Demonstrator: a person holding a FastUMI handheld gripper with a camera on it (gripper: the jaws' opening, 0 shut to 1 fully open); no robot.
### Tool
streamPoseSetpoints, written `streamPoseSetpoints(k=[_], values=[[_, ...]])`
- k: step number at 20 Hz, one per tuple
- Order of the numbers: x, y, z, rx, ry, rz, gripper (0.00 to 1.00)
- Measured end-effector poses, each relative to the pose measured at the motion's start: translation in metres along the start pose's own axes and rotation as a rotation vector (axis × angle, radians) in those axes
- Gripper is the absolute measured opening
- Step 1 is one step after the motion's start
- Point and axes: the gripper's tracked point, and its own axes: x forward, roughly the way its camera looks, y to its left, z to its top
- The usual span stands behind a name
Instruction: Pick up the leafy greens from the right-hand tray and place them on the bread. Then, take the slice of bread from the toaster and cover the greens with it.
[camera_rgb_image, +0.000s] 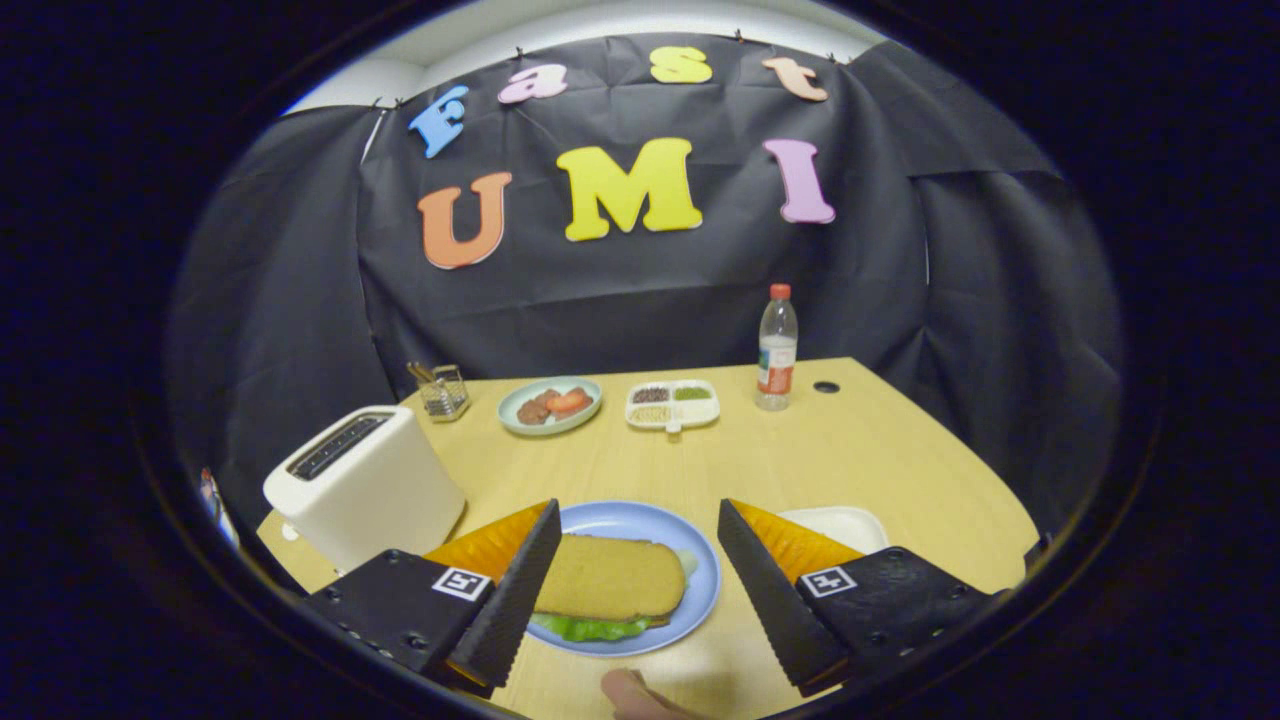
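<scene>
Toaster (365, 485): one
Blue plate (640, 522): one
Bread slice (612, 577): one on top
Green plate (550, 405): one
Divided tray (673, 405): one
White tray (845, 524): one
Bottle (777, 348): one
Wire basket (443, 391): one
Tool (637, 535): one, fingers apart

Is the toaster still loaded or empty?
Cannot tell: the toaster slots look dark, nothing sticking up. Bread slice covers greens on the plate.

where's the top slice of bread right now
In the gripper view, the bread slice lies on the greens on the blue plate, between the open gripper's fingers.
</scene>
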Motion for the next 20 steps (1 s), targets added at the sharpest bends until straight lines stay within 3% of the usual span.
streamPoseSetpoints(k=[7, 12, 20], values=[[-0.097, 0.000, 0.072, -0.034, -0.212, -0.083, 0.96], [-0.139, 0.011, 0.079, -0.062, -0.285, -0.074, 0.96], [-0.161, 0.025, 0.069, -0.113, -0.298, -0.050, 0.95]])
